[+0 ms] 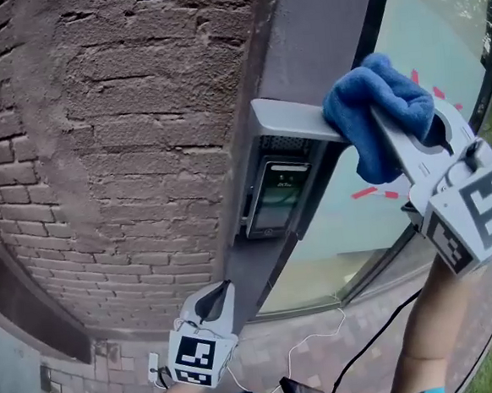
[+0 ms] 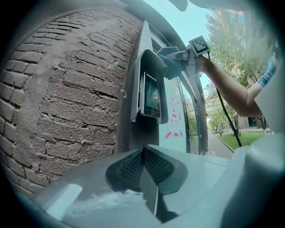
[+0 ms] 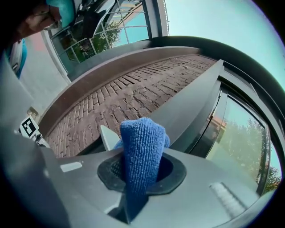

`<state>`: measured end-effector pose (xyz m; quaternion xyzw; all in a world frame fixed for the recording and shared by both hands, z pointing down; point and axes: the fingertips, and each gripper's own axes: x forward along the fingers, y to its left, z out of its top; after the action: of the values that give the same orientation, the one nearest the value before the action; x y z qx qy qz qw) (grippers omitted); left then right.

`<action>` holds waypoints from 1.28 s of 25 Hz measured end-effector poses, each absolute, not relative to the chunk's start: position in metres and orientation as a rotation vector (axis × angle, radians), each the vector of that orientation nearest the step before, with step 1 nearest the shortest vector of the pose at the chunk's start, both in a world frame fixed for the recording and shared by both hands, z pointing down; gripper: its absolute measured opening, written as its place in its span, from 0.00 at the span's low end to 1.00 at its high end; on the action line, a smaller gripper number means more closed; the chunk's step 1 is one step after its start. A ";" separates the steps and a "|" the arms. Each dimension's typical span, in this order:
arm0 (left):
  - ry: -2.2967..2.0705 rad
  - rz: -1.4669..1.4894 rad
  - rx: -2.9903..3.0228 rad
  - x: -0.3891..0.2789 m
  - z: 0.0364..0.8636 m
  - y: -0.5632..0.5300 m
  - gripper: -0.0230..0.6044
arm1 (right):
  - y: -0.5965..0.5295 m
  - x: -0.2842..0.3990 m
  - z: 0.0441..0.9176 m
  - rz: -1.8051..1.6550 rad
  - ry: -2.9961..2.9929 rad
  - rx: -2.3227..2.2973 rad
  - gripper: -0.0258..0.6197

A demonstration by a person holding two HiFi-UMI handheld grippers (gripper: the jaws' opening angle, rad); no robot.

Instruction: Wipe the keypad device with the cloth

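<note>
On my count: grippers, two, namely my left gripper (image 1: pixel 222 288) and my right gripper (image 1: pixel 391 133). Marker cubes, two, one per gripper. Blue cloth (image 1: pixel 366 106), one. Keypad device (image 1: pixel 275 193), one. Brick wall (image 1: pixel 124 158), one. Glass panel (image 1: pixel 376 232), one. Cables, two: black cable (image 1: pixel 384 329), white cable (image 1: pixel 321 336).

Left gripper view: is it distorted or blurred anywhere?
Left gripper view: fisheye bends the brick wall, dark corners, the left hand-held gripper up close looks slightly soft. Right gripper view: same bending, cloth sharp. Head view: even daylight.
</note>
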<state>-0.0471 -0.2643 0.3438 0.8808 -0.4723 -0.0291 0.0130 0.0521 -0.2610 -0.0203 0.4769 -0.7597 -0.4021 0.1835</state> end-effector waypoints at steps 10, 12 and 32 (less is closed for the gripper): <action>-1.606 -0.034 2.689 -0.076 0.339 -0.274 0.03 | -0.260 0.004 -0.002 -1.183 -2.101 1.289 0.11; -1.670 -0.036 2.690 -0.089 0.323 -0.279 0.03 | -0.255 -0.010 0.001 -1.215 -2.105 1.267 0.11; -1.874 -0.199 2.774 -0.127 0.199 -0.283 0.02 | -0.223 -0.120 0.048 -1.608 -1.971 1.072 0.11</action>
<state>-0.1275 -0.2827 0.1985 0.8226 -0.5556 -0.0591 -0.1057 -0.1200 -0.2234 0.0476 0.3812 -0.7011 -0.5720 0.1897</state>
